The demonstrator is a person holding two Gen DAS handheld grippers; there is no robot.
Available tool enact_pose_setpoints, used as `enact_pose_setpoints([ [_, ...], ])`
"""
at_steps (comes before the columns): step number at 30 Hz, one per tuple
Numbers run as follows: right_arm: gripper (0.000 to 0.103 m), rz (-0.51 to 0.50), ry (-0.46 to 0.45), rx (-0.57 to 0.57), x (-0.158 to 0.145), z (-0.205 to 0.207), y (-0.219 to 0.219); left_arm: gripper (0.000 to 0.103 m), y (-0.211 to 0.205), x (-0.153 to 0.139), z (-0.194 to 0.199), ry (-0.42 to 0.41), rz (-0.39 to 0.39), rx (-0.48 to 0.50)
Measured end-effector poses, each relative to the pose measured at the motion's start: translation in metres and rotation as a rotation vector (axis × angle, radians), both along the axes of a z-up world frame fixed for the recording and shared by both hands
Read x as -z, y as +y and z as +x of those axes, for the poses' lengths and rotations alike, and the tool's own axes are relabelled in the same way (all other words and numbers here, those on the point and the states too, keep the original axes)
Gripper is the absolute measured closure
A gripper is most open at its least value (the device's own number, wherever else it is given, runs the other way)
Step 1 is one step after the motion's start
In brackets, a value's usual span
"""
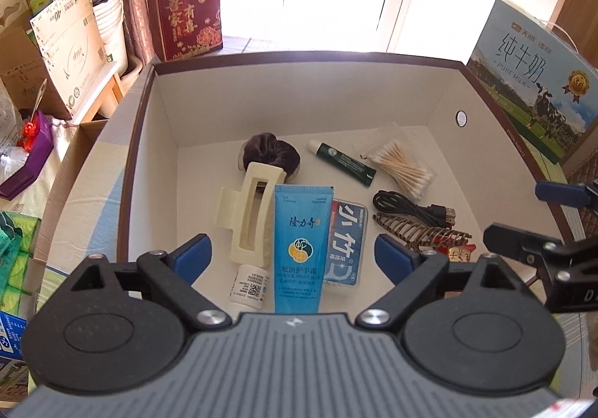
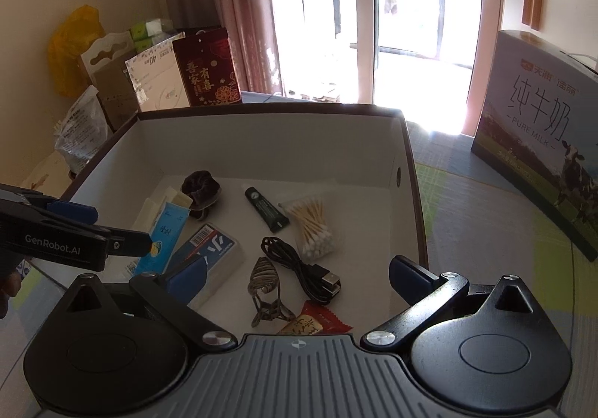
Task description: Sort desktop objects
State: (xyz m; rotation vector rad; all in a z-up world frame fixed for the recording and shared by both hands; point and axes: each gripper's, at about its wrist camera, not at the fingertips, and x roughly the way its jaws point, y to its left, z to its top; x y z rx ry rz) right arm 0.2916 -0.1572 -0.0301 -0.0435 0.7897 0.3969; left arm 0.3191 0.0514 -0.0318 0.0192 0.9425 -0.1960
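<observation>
Left gripper (image 1: pixel 293 253) and right gripper (image 2: pixel 297 277): jaws wide, empty. Hand cream tube (image 1: pixel 297 249) in box (image 1: pixel 336 96): light, soft, slick; grip mid-body.

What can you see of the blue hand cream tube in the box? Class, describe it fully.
The blue hand cream tube is a flat, glossy plastic tube with white and yellow print and a round yellow-and-white logo. It lies flat on the box's white floor, crimped end toward the far wall. Its left edge overlaps the cream hair claw clip; its right edge lies against the blue dental floss case. Neither gripper touches it.
</observation>
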Motion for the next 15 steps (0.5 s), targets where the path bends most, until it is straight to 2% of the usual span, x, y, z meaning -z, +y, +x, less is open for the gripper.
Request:
enact_pose_setpoints([
  [6,0.002,-0.008,-0.003,0.041,-0.007,-0.02,0.0,0.004,-0.006,-0.017,-0.02,-0.113,0.086,-0.001],
  [15,0.002,-0.043,-0.031,0.072,-0.018,-0.055,0.0,0.004,-0.011,-0.041,-0.056,-0.18,0.084,0.012],
])
